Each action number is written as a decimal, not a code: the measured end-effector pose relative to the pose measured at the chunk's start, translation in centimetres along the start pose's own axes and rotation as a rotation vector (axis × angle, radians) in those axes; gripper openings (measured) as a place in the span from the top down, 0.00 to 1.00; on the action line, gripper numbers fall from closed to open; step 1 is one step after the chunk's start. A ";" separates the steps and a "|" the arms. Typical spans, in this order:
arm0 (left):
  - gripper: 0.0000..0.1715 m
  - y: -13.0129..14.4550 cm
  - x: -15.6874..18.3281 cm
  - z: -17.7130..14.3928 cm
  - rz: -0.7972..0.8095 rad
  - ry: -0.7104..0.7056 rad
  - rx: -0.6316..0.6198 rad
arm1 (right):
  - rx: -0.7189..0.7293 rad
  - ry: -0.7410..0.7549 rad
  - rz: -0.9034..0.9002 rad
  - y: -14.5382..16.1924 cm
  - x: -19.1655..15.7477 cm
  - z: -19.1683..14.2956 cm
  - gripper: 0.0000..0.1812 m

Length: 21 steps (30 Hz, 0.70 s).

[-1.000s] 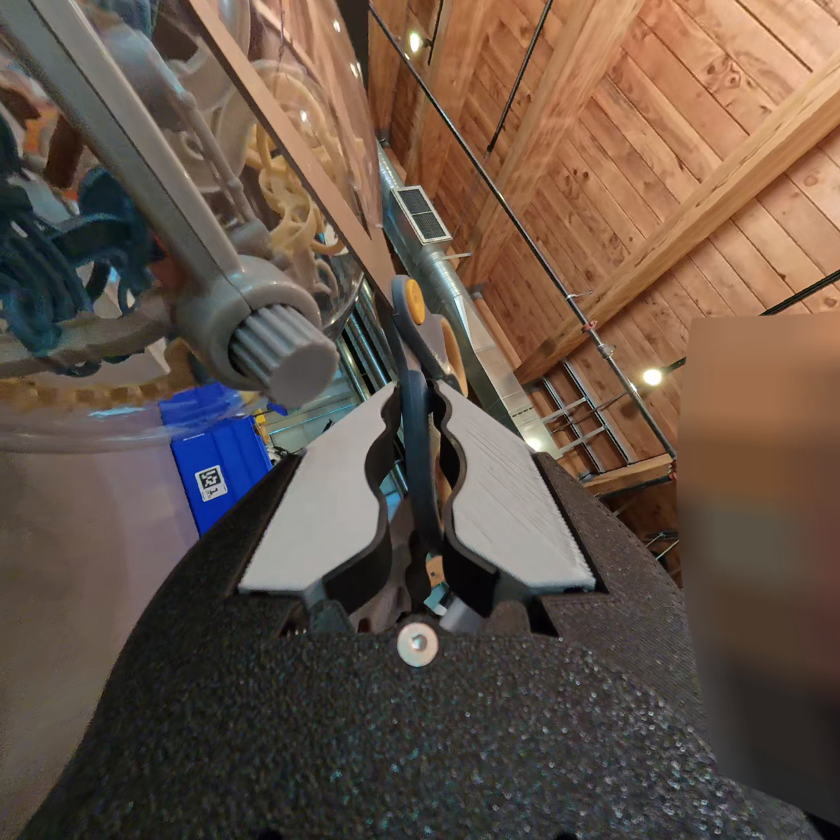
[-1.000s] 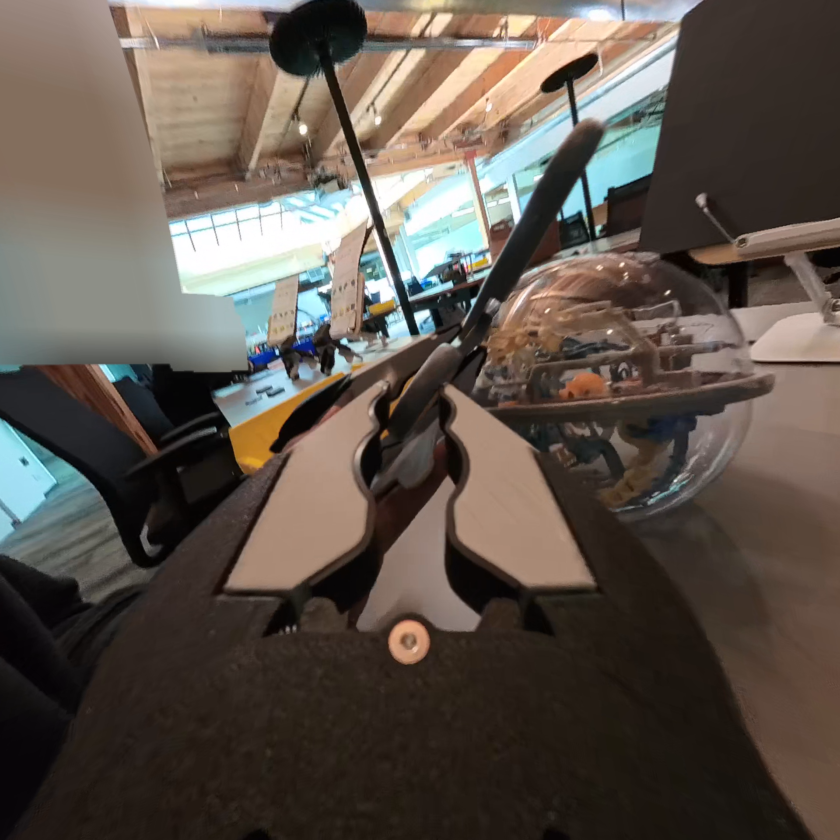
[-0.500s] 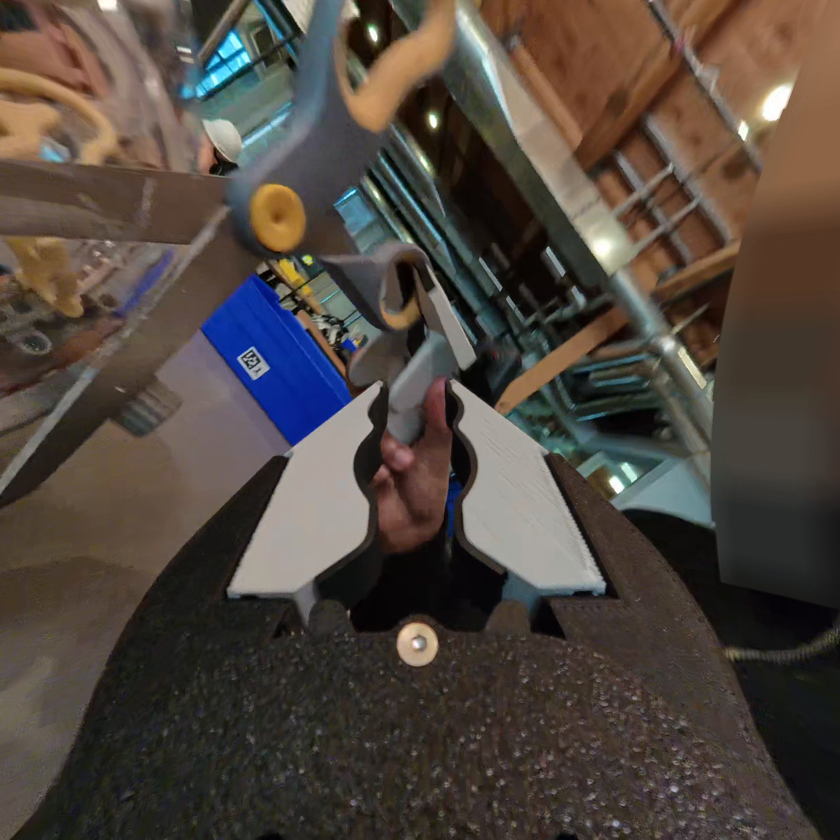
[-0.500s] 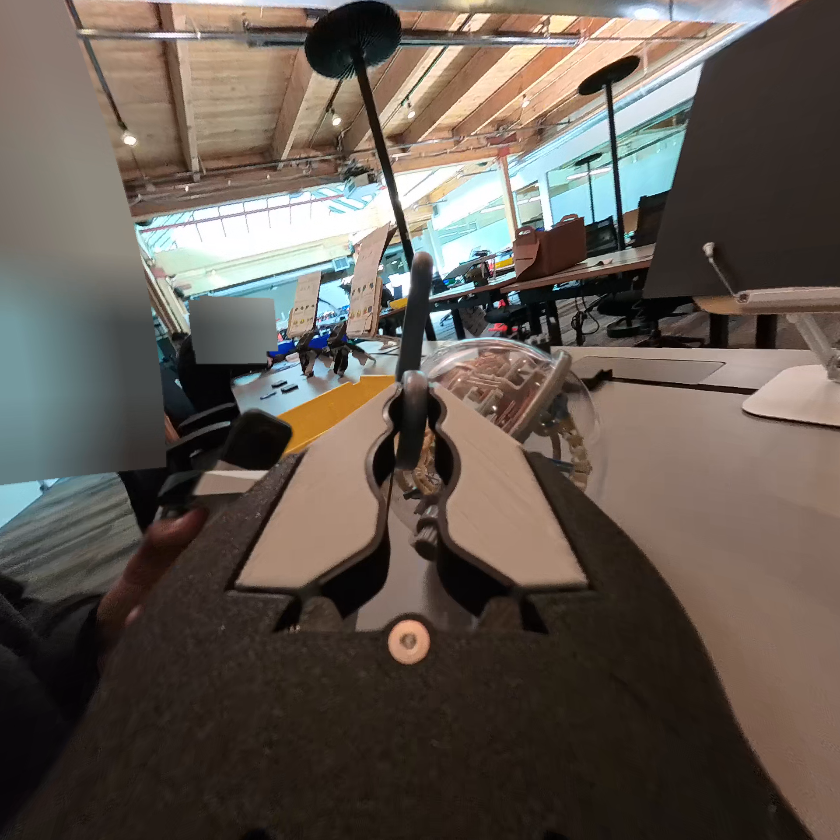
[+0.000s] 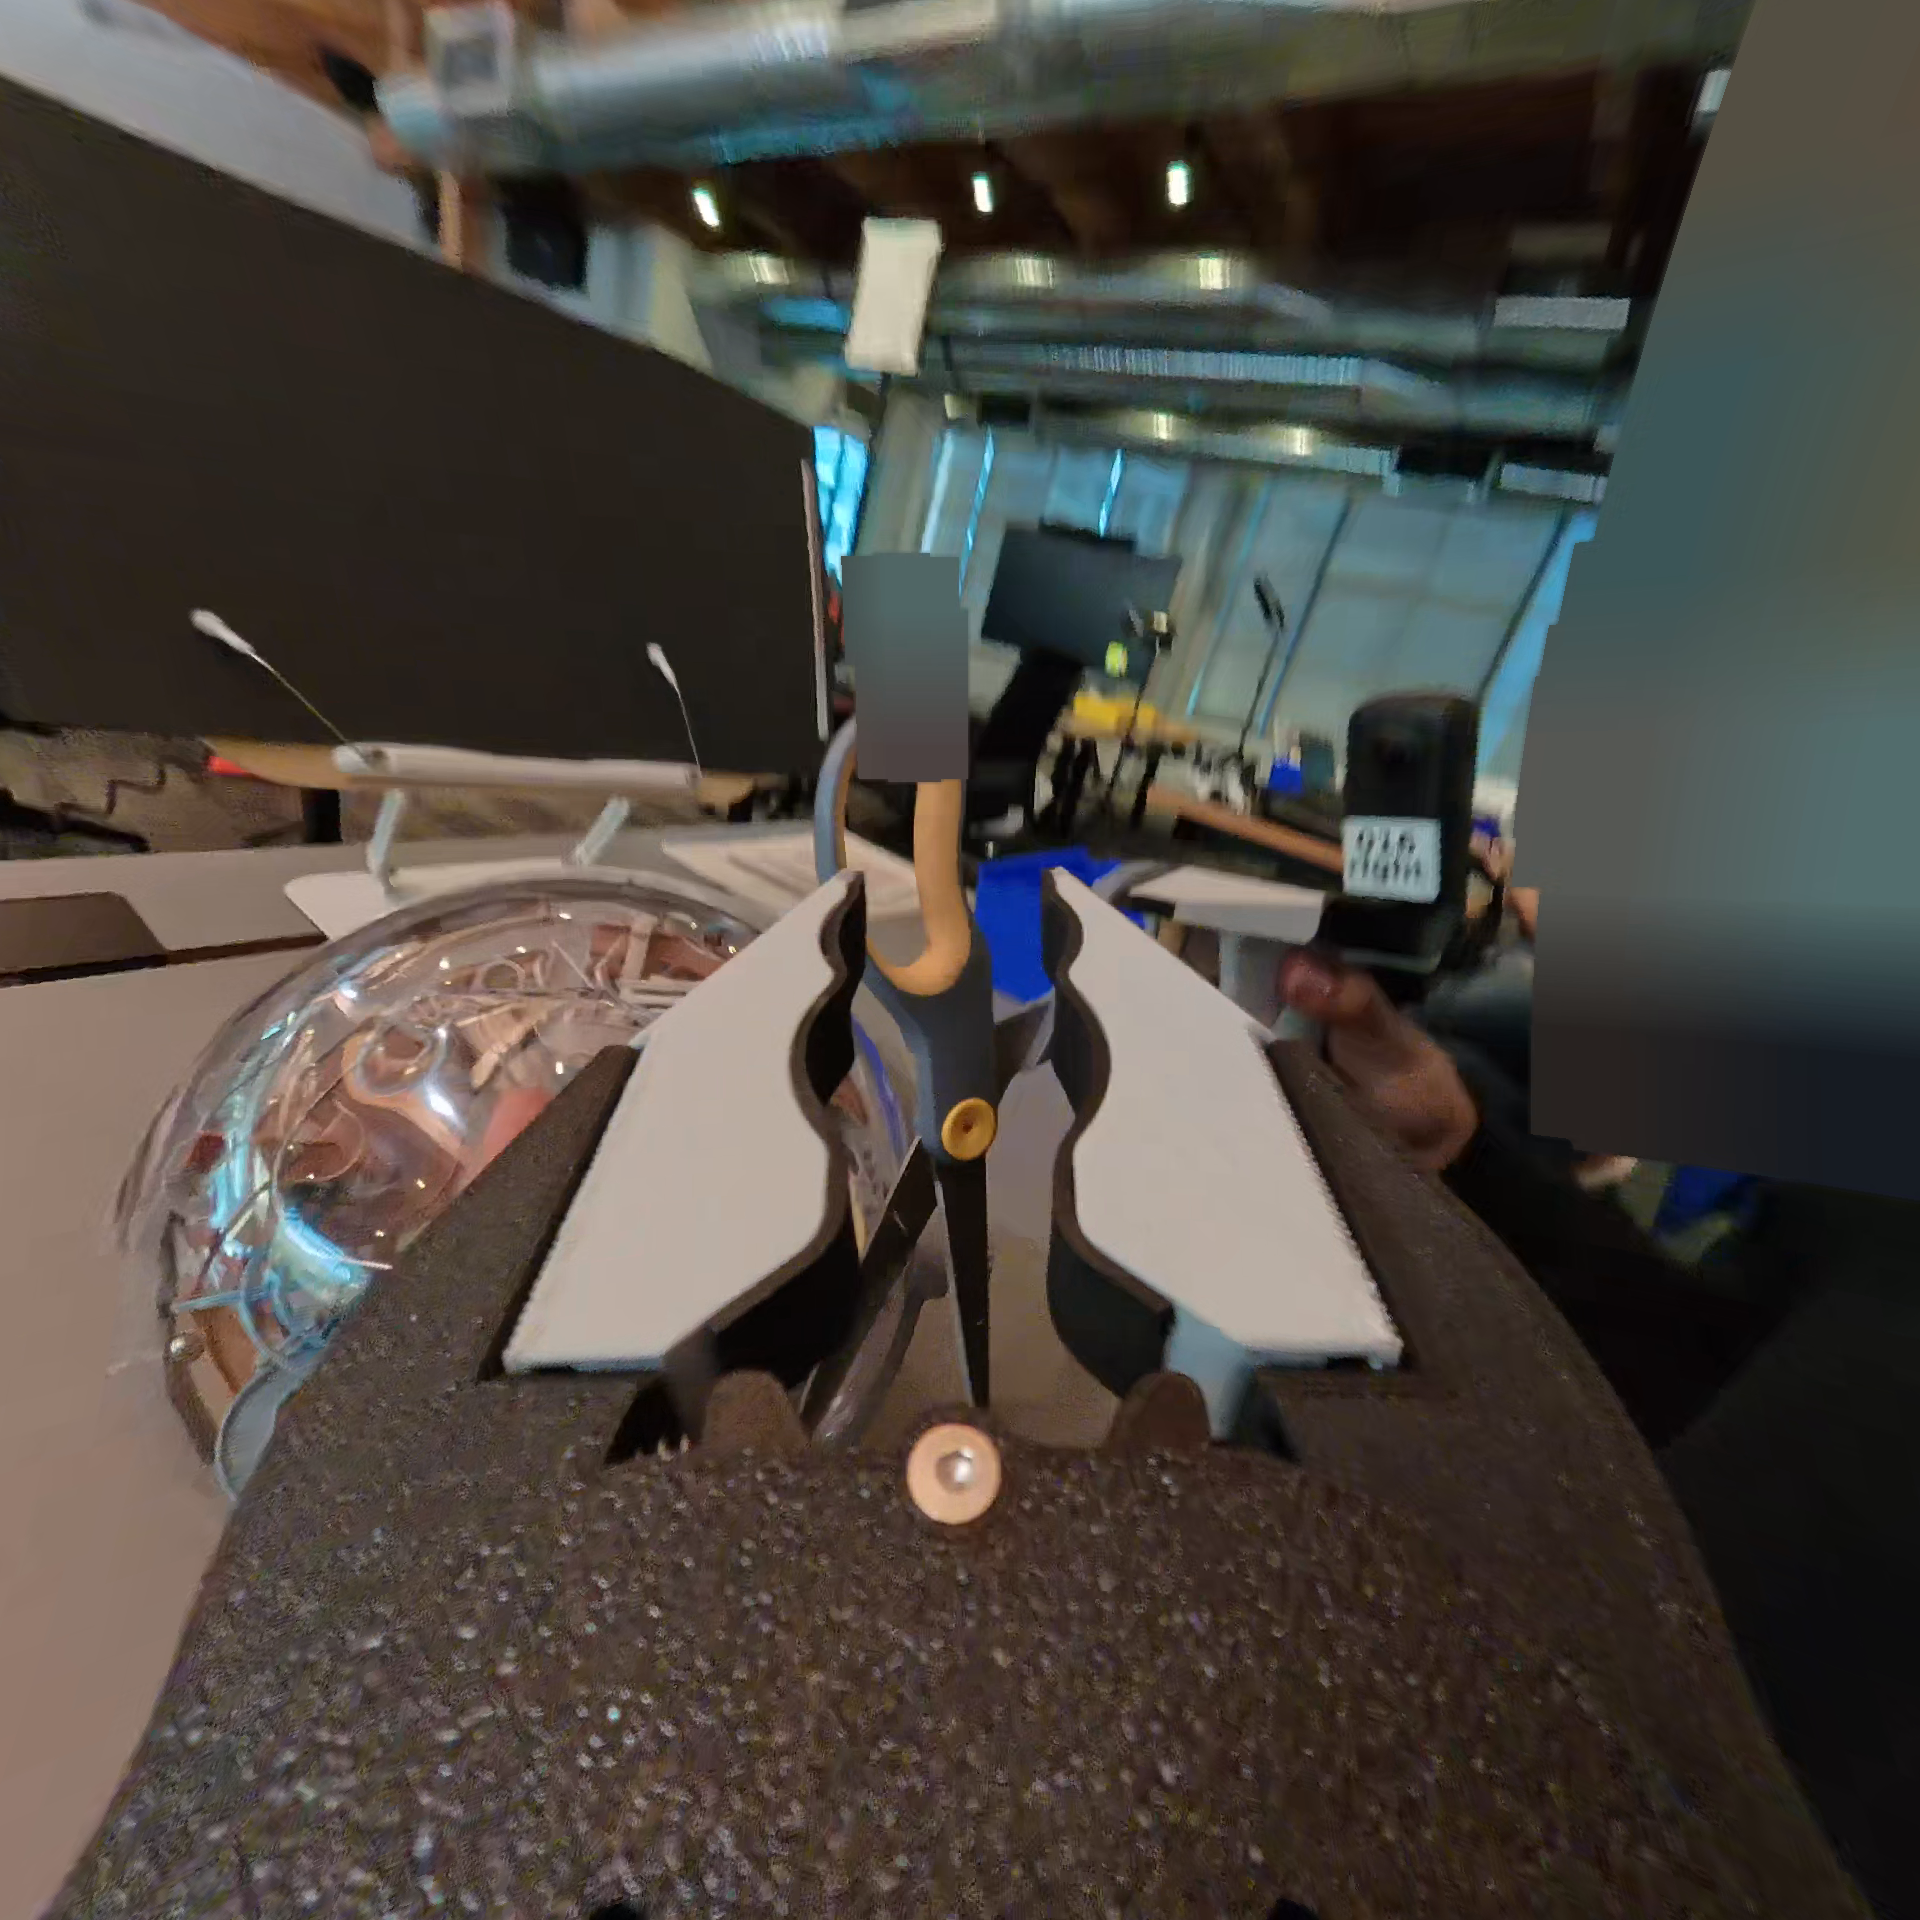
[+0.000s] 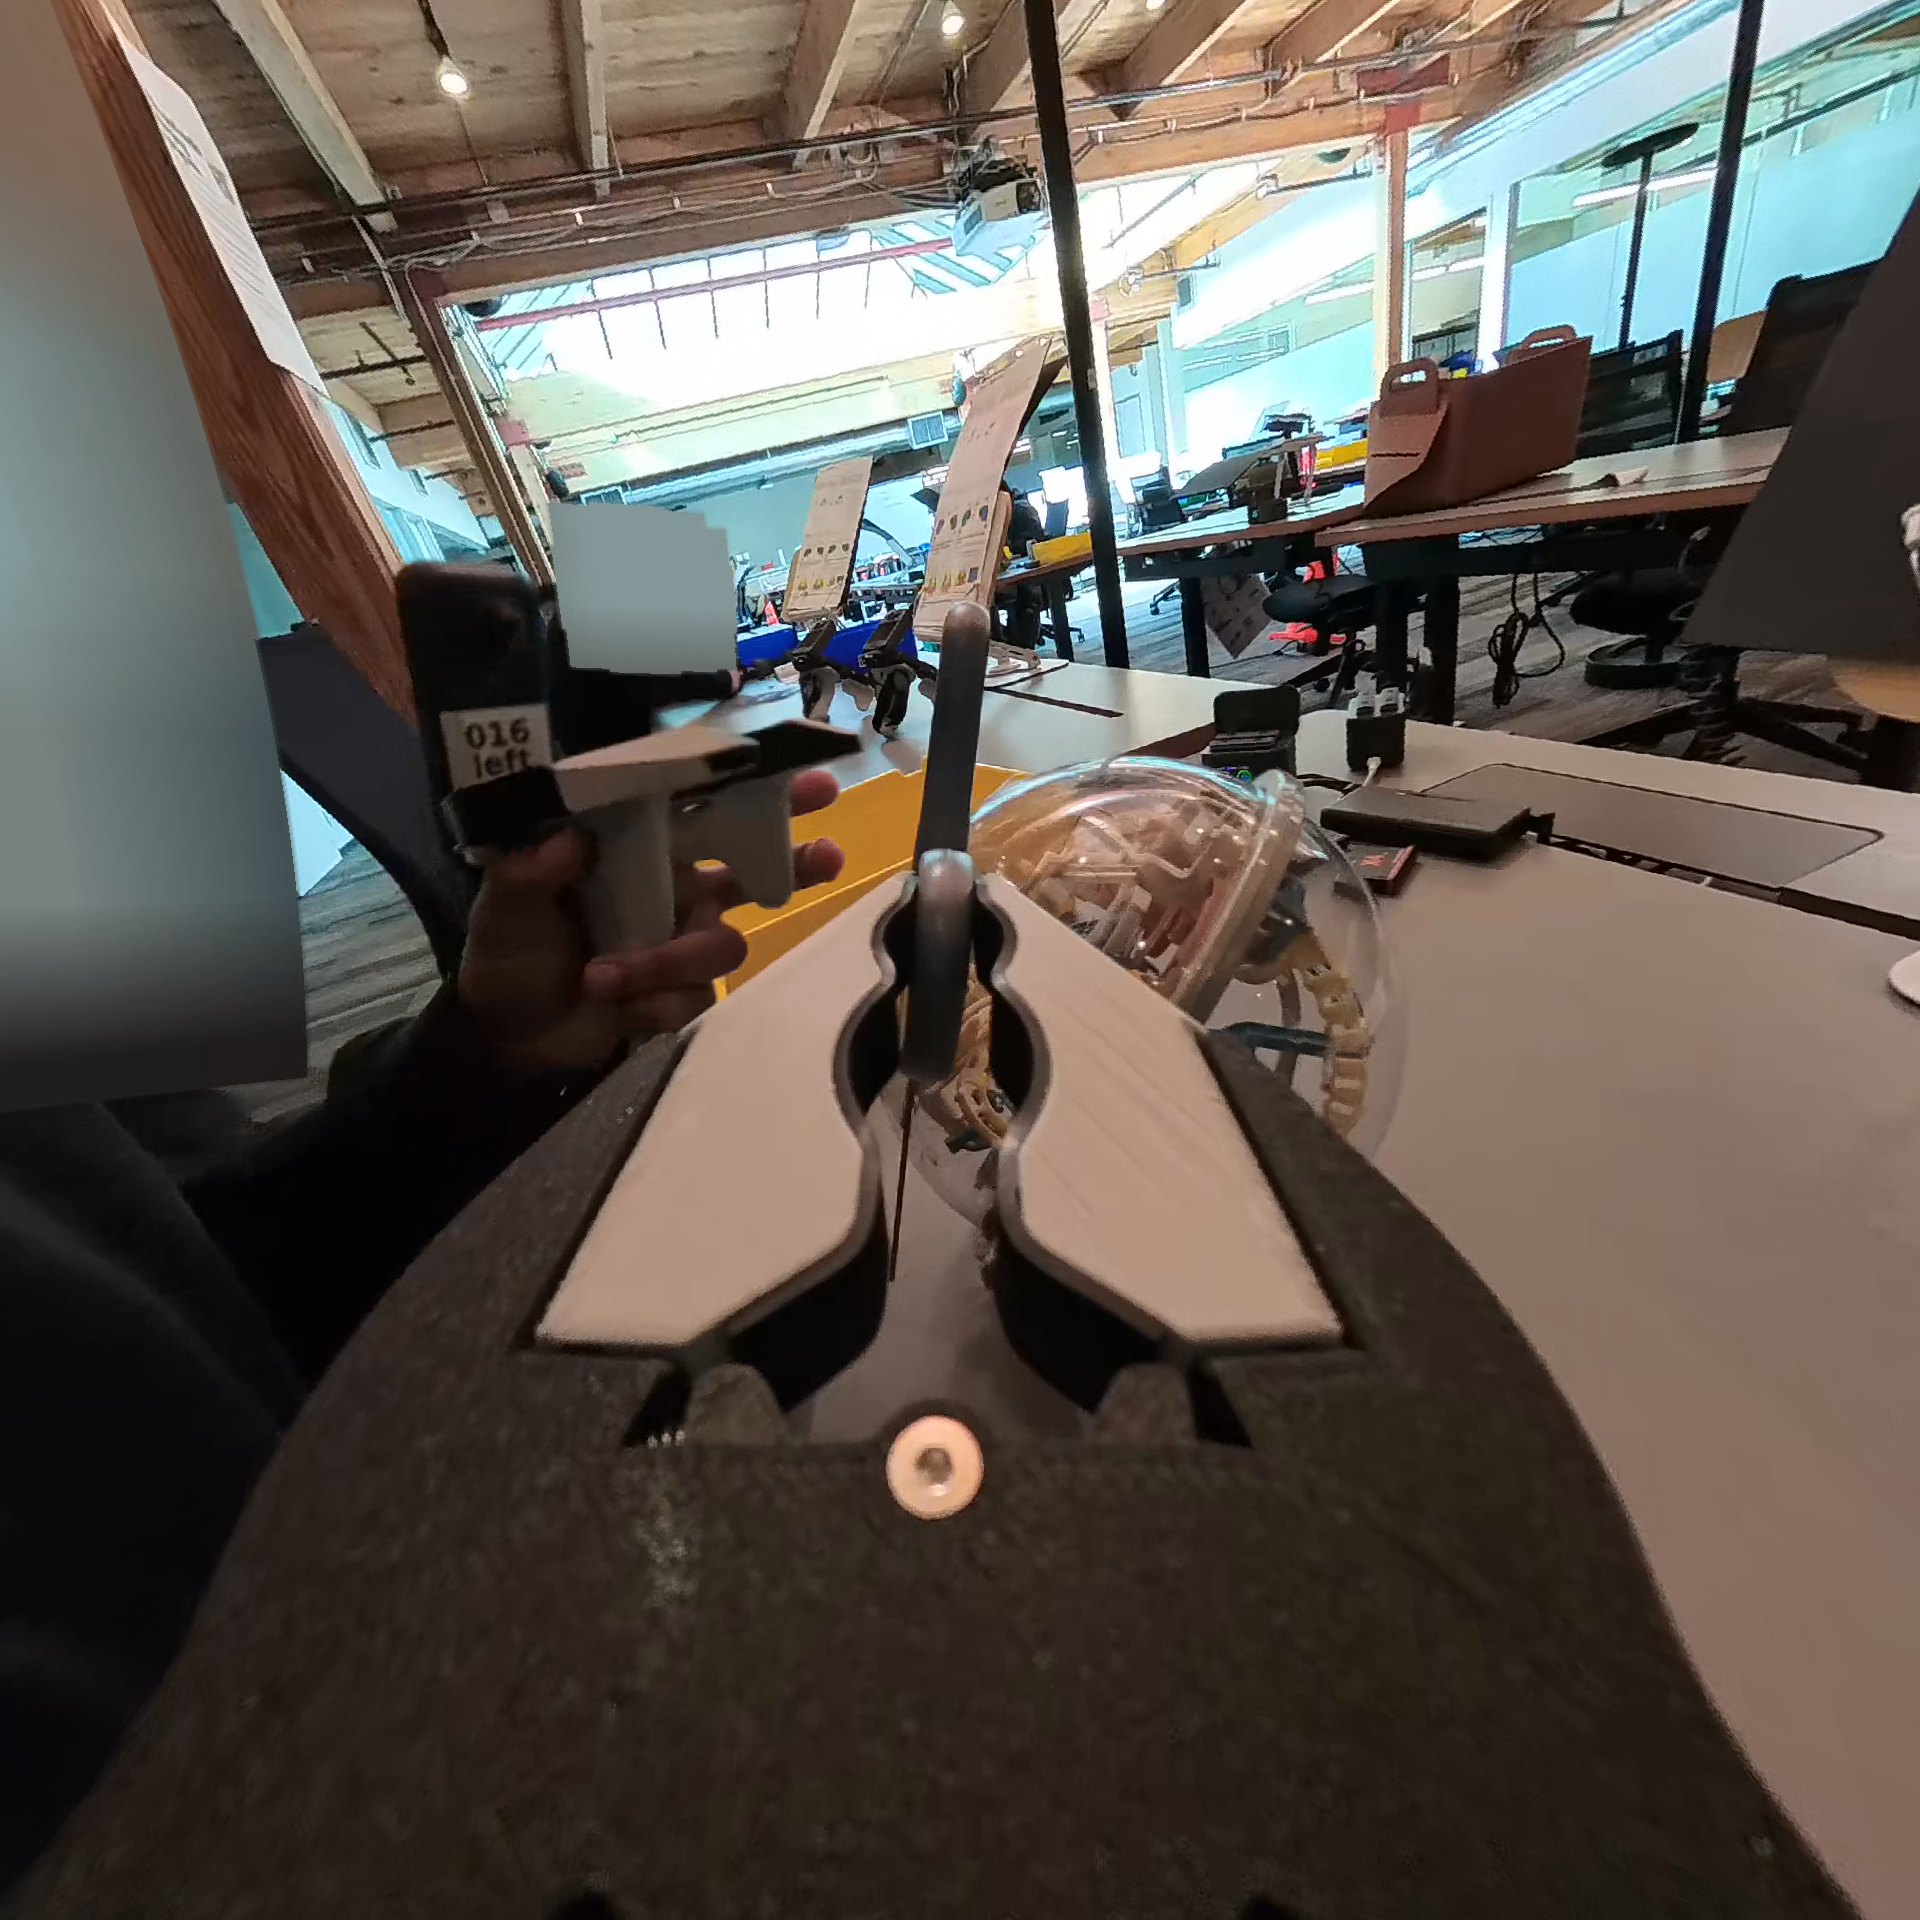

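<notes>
My right gripper (image 6: 948, 883) is shut on the grey handle of a pair of scissors (image 6: 945, 748), which stands upright between its fingertips. In the left wrist view the scissors (image 5: 961, 1039) show their grey and orange handle, orange pivot and slightly parted blades in the gap of my left gripper (image 5: 954, 883). That gripper is open, and its pads do not press the scissors. A clear plastic maze ball (image 6: 1195, 883) sits on the grey table (image 6: 1610, 1195) just behind the scissors. It is also low at the left of the left wrist view (image 5: 416, 1091). A hand holds the left gripper (image 6: 790, 748) to the left of the scissors.
A black monitor (image 5: 364, 468) on a white stand (image 5: 499, 769) rises behind the ball. A yellow bin (image 6: 862, 831) lies beyond the table's left edge. Flat black boxes (image 6: 1434, 821) lie at the back of the table. The right gripper's black body (image 5: 1403, 810) is at right. About 10 centimetres separates my left fingertips from my right.
My left gripper has swung down from facing the ceiling to level, and has opened off the scissors' handle. My right gripper keeps the scissors and has drawn back from the ball.
</notes>
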<state>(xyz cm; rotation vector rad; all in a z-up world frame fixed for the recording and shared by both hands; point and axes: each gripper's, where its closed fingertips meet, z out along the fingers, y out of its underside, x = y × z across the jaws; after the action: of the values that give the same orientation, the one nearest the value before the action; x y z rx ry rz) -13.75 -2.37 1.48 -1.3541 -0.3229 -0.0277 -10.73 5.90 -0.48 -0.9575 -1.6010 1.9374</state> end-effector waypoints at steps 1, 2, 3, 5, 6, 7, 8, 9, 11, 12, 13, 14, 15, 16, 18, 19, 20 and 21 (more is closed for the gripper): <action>0.80 0.7 -0.2 0.8 0.023 -0.001 -0.057 | -0.004 0.001 -0.008 0.0 0.0 0.0 0.96; 0.79 1.1 -0.6 1.4 0.038 -0.020 -0.093 | -0.008 -0.001 -0.014 0.0 0.0 0.0 0.96; 0.78 1.1 -1.0 1.9 0.050 -0.044 -0.101 | -0.011 -0.007 -0.017 0.0 0.0 0.0 0.96; 0.78 0.0 -1.6 2.3 0.064 -0.073 -0.047 | -0.015 -0.023 -0.017 0.0 0.0 -0.2 0.96; 0.78 -0.4 -1.4 2.5 0.074 -0.051 -0.024 | -0.015 -0.038 -0.013 0.0 0.0 -0.3 0.97; 0.78 -0.6 -1.2 2.7 0.080 -0.030 -0.021 | -0.014 -0.051 -0.006 0.0 0.0 -0.5 0.97; 0.78 -0.5 -1.3 3.1 0.079 -0.024 -0.037 | -0.014 -0.061 0.000 0.1 0.1 -0.6 0.97; 0.78 -0.1 -1.3 3.4 0.077 -0.012 -0.072 | -0.014 -0.071 0.006 0.1 0.1 -0.7 0.97; 0.78 1.3 -1.4 4.2 0.064 0.012 -0.167 | -0.016 -0.086 0.014 0.1 0.2 -1.0 0.96; 0.77 1.9 -1.4 4.5 0.058 0.019 -0.203 | -0.018 -0.089 0.015 0.2 0.3 -1.1 0.96; 0.77 2.0 -1.2 4.8 0.049 0.035 -0.207 | -0.017 -0.092 0.015 0.2 0.3 -1.2 0.96; 0.77 2.0 -1.0 4.9 0.038 0.051 -0.198 | -0.019 -0.095 0.018 0.2 0.4 -1.3 0.96; 0.78 1.9 -1.0 5.1 0.028 0.055 -0.192 | -0.020 -0.097 0.020 0.3 0.5 -1.4 0.96; 0.78 2.0 -0.9 5.2 0.023 0.061 -0.195 | -0.018 -0.097 0.025 0.3 0.5 -1.6 0.96; 0.91 2.2 -0.5 5.3 0.029 0.082 -0.207 | -0.013 -0.104 0.039 0.3 0.6 -1.8 0.96; 0.97 2.3 -0.7 5.3 0.044 0.062 -0.206 | -0.014 -0.108 0.047 0.3 0.6 -1.8 0.96; 0.97 2.4 -0.7 5.2 0.061 0.057 -0.212 | -0.011 -0.112 0.050 0.4 0.6 -1.8 0.97; 0.97 2.4 -0.6 5.1 0.068 0.056 -0.216 | -0.008 -0.115 0.051 0.4 0.5 -1.8 0.96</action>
<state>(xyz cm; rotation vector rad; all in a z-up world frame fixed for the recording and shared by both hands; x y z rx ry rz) -14.93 2.95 -0.10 -1.5749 -0.2311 -0.0443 -9.67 7.40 -1.13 -0.9135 -1.6636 2.0564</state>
